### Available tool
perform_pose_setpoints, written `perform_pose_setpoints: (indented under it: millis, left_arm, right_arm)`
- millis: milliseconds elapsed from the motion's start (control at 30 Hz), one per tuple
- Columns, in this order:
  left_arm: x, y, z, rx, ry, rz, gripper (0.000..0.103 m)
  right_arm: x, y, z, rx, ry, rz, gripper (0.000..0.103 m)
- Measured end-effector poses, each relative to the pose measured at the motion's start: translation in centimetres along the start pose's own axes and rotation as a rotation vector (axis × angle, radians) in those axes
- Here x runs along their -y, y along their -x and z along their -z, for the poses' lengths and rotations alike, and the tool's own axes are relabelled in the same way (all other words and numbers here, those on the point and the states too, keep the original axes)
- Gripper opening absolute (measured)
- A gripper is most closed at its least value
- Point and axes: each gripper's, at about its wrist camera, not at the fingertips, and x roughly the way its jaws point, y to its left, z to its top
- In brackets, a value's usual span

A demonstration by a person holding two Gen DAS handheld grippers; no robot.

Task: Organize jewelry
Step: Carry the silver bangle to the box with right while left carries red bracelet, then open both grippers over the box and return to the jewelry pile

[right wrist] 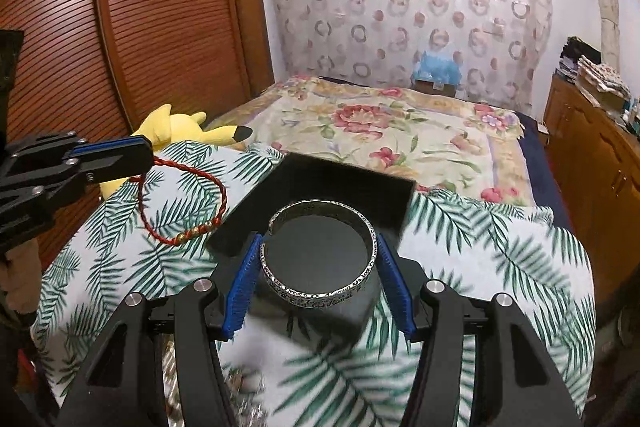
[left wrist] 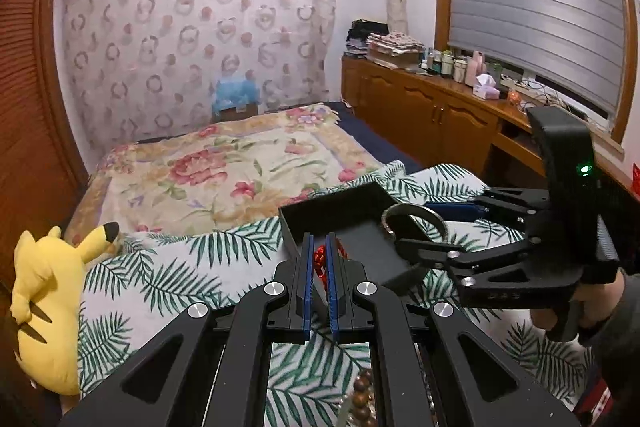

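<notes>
We carry both pieces over the box [right wrist: 320, 187] ahead: left tongs [right wrist: 146, 155] pinched on the cord [right wrist: 188, 203] so it dangles free, right tongs [right wrist: 320, 267] spanning the bangle [right wrist: 320, 291] flat.

A yellow plush toy [left wrist: 48, 303] lies beside the palm-leaf cloth [left wrist: 168, 279] on the floral bedspread [left wrist: 200, 167].

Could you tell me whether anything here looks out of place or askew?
Nothing looks spilled or damaged. The black box lies slightly tilted on the leaf-print cover, the left gripper holds a red cord bracelet, and the right gripper holds a silver bangle.
</notes>
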Motion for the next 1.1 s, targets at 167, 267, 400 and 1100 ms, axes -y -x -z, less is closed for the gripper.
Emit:
perform_pose_setpoints:
  millis: [167, 267, 400, 1100]
  left_arm:
    - [-0.2, -1.1, -0.9, -0.011, -0.004, -0.014, 0.005]
    - [0.1, -1.7, -1.2, -0.015, -0.005, -0.012, 0.005]
    - [0.5, -2.7, -1.6, -0.022, -0.004, 0.000, 0.005]
    - [1.7, -5.6, -1.4, -0.076, -0.009, -0.019, 0.032]
  right_arm:
    - [0.9, -1.8, -0.8, 0.000, -0.013, 0.006, 0.071]
    - [1.5, -1.7, -0.8, -0.003, -0.031, -0.004, 0.071]
    - [2.2, -0.4, 0.1, 0.006, -0.041, 0.005, 0.071]
    - [0.8, 5.7, 5.8, 0.033, -0.050, 0.012, 0.071]
